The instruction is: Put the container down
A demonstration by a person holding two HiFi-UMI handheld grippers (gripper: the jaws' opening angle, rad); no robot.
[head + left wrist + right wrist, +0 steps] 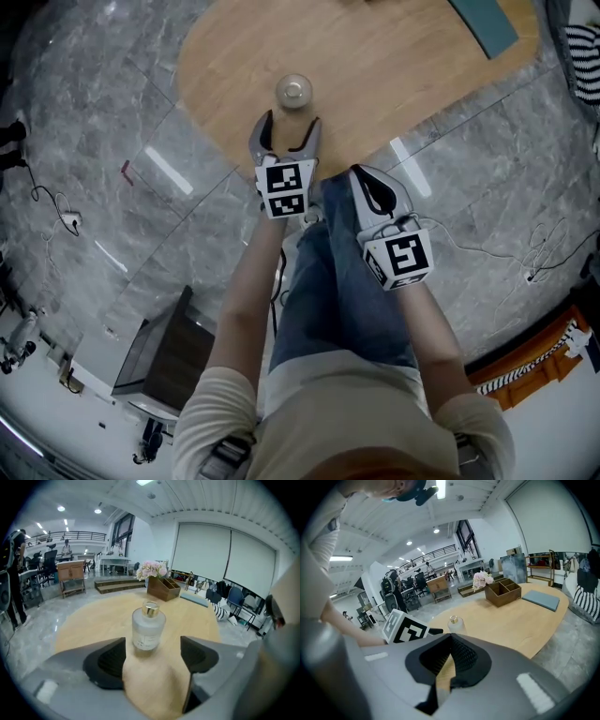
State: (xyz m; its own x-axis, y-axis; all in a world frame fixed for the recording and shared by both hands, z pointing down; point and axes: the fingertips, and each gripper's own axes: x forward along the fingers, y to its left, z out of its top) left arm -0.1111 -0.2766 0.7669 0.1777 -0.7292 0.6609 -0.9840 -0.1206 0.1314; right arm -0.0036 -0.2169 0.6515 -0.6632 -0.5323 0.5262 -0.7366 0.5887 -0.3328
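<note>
Left gripper (152,649) jaws stood wide, clear of the frosted gold-capped glass bottle (148,629) (right gripper (450,660) jaws together, empty). A skewed pull-back could have toppled it.

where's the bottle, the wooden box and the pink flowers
bottle (147,631), left gripper view, frosted body below the gold cap
wooden box (501,597), right gripper view, its front wall
pink flowers (151,568), left gripper view, middle of the bunch

Bottle (148,629) stands just past the left gripper's (152,657) fingers (107,662), seemingly untouched. Open table (89,625) lies either side of them, and the box (163,588) is well beyond.
</note>
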